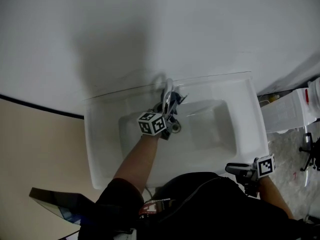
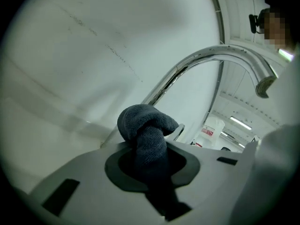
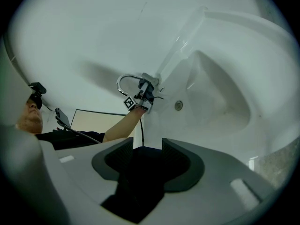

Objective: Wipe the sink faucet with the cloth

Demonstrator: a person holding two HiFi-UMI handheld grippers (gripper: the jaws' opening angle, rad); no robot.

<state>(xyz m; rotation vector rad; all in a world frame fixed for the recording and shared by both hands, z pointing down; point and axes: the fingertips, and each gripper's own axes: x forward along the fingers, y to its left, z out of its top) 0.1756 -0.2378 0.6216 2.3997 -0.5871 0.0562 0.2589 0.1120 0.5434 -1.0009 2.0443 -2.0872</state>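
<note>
Left gripper clamped on a bunched dark blue-grey knitted cloth, beside the curved chrome faucet.
Right gripper: jaws apart, nothing between, off the white ceramic sink's front right corner.

Faucet: shiny chrome gooseneck, upright at back rim of white sink, arching over the basin, spout mouth facing down. Cloth: dark blue-grey knit, bunched into rounded wad, pinched in your left gripper, top bulging past jaws, at faucet's lower stem.
</note>
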